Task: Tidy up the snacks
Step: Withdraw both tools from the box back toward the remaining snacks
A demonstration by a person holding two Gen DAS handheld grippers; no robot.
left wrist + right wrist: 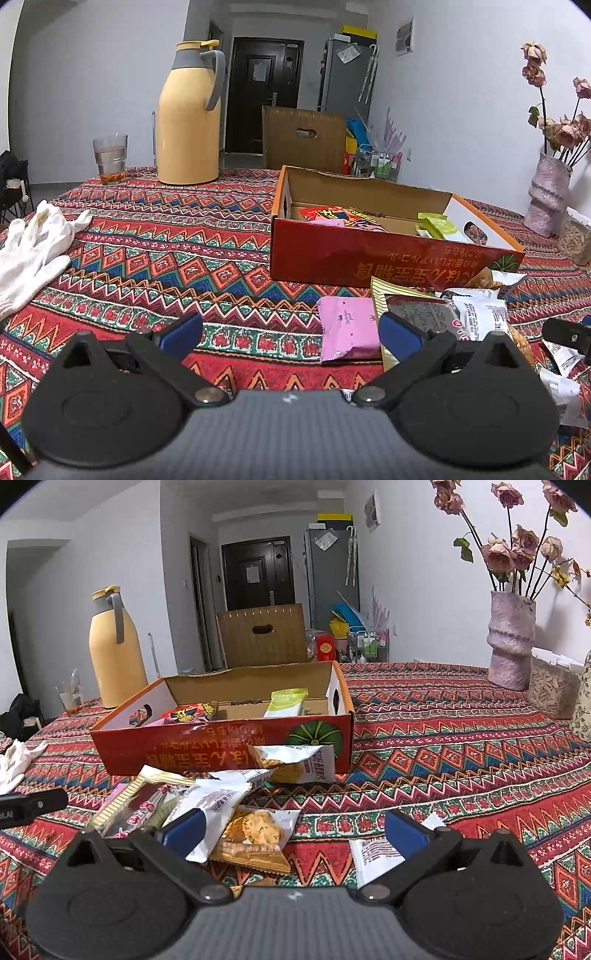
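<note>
The left gripper (290, 334) has its two blue fingers spread wide and holds nothing; it hovers low over the tablecloth (155, 236), and a pink packet (349, 328) lies flat just beside its finger at 3 o'clock. The right gripper (293, 829) is spread in the same way and is also empty; between its fingers, toward 10 o'clock, lies a cracker packet (255, 836), and a white wrapper (373, 856) lies at its 3 o'clock finger. Further out, at 12 o'clock from both grippers, stands the open red cardboard box (221, 746). Inside it I can see a red packet (192, 712) and a green packet (286, 701), so I judge that the work is begun but far from finished. A loose pile of snacks (173, 805) lies on the cloth in front of the box, and one more packet (295, 762) leans on its front wall.
</note>
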